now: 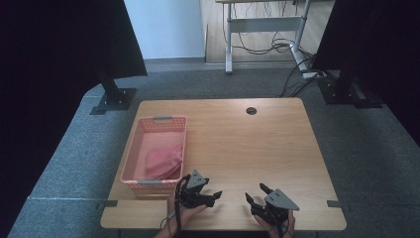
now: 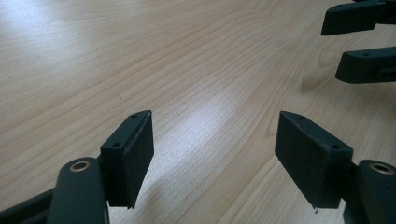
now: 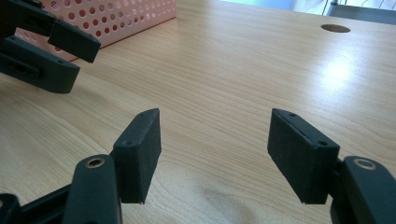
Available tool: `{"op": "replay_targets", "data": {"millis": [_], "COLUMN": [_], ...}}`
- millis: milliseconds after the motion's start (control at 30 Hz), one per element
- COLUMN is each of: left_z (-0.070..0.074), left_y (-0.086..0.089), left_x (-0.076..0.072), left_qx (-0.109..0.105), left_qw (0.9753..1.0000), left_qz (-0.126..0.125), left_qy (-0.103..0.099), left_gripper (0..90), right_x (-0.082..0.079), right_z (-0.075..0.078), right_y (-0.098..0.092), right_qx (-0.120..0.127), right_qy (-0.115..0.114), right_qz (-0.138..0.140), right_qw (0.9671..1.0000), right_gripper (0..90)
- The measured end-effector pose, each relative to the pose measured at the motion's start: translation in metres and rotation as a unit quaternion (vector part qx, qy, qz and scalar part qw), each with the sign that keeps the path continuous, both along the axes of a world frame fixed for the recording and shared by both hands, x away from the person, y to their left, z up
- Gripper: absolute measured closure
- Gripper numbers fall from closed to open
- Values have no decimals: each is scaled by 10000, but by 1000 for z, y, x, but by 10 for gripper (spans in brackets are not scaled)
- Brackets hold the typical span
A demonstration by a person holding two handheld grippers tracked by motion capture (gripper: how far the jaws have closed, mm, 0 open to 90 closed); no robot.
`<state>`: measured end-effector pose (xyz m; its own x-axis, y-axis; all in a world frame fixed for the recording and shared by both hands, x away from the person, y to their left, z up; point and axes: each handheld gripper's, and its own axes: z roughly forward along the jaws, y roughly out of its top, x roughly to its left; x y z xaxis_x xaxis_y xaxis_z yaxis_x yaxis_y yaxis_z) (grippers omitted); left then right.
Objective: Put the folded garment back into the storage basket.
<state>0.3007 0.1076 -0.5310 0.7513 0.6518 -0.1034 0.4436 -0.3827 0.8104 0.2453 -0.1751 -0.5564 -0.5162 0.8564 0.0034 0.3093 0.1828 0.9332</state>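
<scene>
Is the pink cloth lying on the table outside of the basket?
No, the pink cloth lies inside the pink basket at the left side of the table.

place: lab/office | evidence: wooden table (image 1: 237, 144), grey carpet (image 1: 198, 82), cabled desk frame (image 1: 262, 25)

floor: grey carpet (image 1: 208, 82) | wall: pale (image 1: 166, 27) | far desk (image 1: 265, 22), cables (image 1: 267, 47)
</scene>
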Motion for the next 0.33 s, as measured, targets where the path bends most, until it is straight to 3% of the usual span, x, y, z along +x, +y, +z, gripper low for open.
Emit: {"op": "replay_targets", "data": {"millis": [333], "left_z": [1], "left_y": [6], "left_x": [1], "left_qx": [-17], "left_qw": [10000], "left_qz": [59], "left_qy": [-1], "left_gripper": [275], "right_x": [1], "right_z": [0], "right_y": [4], "right_qx": [-53], "right_qy": [-7], "right_qz": [5], "right_qw": [10000], "right_gripper": [341]}}
